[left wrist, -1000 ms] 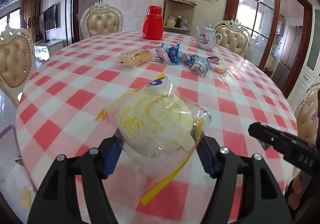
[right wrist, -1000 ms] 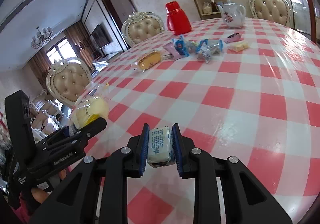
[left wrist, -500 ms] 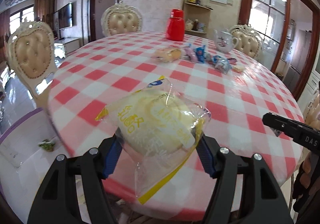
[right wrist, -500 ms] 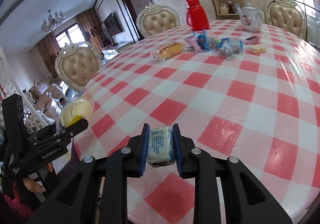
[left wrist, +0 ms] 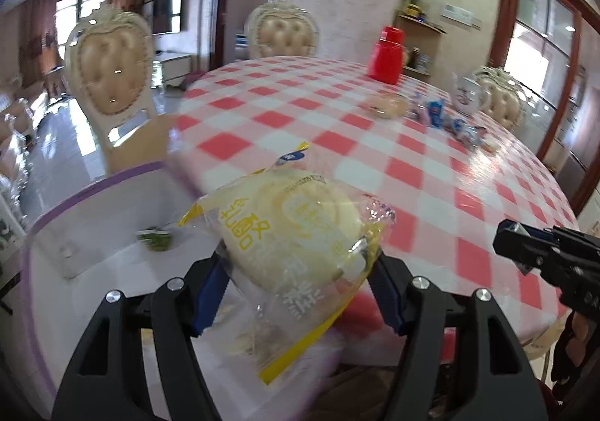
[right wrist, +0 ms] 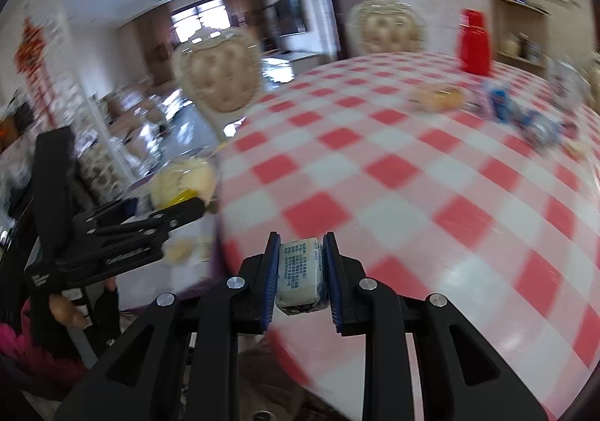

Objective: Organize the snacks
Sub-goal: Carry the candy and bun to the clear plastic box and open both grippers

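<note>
cake first: the round pale-yellow cake in its clear crinkly wrapper with yellow print (left wrist: 292, 229) sits pinched in my left claw (left wrist: 296, 286), blue pads pressing the bag from both sides, held in the air past the edge of the worktop. below it i see a white tray-like surface with a purple rim (left wrist: 93, 226), blurred, with something small and green lying on it.

in my right claw (right wrist: 302, 271) the jaws are pressed onto a small rectangular snack bar in a silvery wrapper with fine print (right wrist: 300, 272), hovering just over the near edge of the round worktop with the red-and-white checked plastic cloth (right wrist: 393, 173).

my worry is the cake. the grip seems to be mostly on slippery film and a soft body; squeeze harder and i crush it, ease off and the bag may slide out, yellow tail first, and miss the surface below. both views are smeared, so i judge i am moving fast, and a swing could shake it loose.

the two claws are near each other; in the left view the right one's tip shows at the side. a careless turn could knock them together and jar the small bar free.

the other snacks (left wrist: 431, 109), a red plastic flask (left wrist: 386, 55) and a white flowered teapot (left wrist: 467, 94) stand well apart at the far side, out of harm.
</note>
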Available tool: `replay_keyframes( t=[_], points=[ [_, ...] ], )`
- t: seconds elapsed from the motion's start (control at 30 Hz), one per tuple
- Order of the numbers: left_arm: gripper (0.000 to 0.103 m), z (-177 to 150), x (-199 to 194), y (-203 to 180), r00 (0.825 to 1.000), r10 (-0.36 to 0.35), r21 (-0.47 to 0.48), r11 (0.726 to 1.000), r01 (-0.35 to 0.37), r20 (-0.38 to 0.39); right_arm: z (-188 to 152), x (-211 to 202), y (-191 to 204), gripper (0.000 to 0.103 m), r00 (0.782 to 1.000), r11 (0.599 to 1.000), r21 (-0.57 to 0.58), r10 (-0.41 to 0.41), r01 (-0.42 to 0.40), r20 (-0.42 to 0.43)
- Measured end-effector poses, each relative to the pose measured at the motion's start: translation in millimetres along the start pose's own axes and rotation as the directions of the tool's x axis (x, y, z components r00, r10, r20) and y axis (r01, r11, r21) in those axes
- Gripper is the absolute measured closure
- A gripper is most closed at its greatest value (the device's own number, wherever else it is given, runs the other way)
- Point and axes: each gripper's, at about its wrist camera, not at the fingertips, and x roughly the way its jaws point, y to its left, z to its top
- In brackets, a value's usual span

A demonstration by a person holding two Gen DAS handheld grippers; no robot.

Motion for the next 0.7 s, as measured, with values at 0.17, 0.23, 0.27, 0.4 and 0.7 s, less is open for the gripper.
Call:
replay_keyframes(
  t=[0.17, 0.23, 0.27, 0.4, 0.7],
  points=[
    [0.035, 2.8, -4.3, 45.5, 0.998, 0.059, -0.061, 0.996, -0.060, -0.012, 11.7, 24.0, 46.6, 0.079, 0.997, 0.992, -0.109, 0.066, -0.070, -0.042],
    [0.035, 4.7, -1.6, 63.7, 0.996, 0.083, -0.093, 0.992, -0.086, -0.034, 14.3, 36.5, 64.4, 0.079, 0.993, 0.984, -0.145, 0.095, -0.104, -0.072],
    [0.035, 5.1, -1.7, 74.4, 0.994, 0.100, -0.110, 0.988, -0.105, -0.042, 15.4, 43.5, 73.3, 0.079, 0.989, 0.979, -0.160, 0.113, -0.127, -0.090],
    [0.035, 7.6, -4.9, 103.8, 0.979, 0.198, -0.126, 0.971, -0.203, -0.051, 18.1, 68.6, 103.7, 0.079, 0.972, 0.959, -0.198, 0.176, -0.205, -0.155],
    [0.011, 18.6, -30.7, 142.5, 0.930, 0.367, -0.207, 0.909, -0.362, -0.011, 18.5, 93.4, 138.0, 0.052, 0.911, 0.898, -0.184, 0.368, -0.400, -0.184]
  ],
)
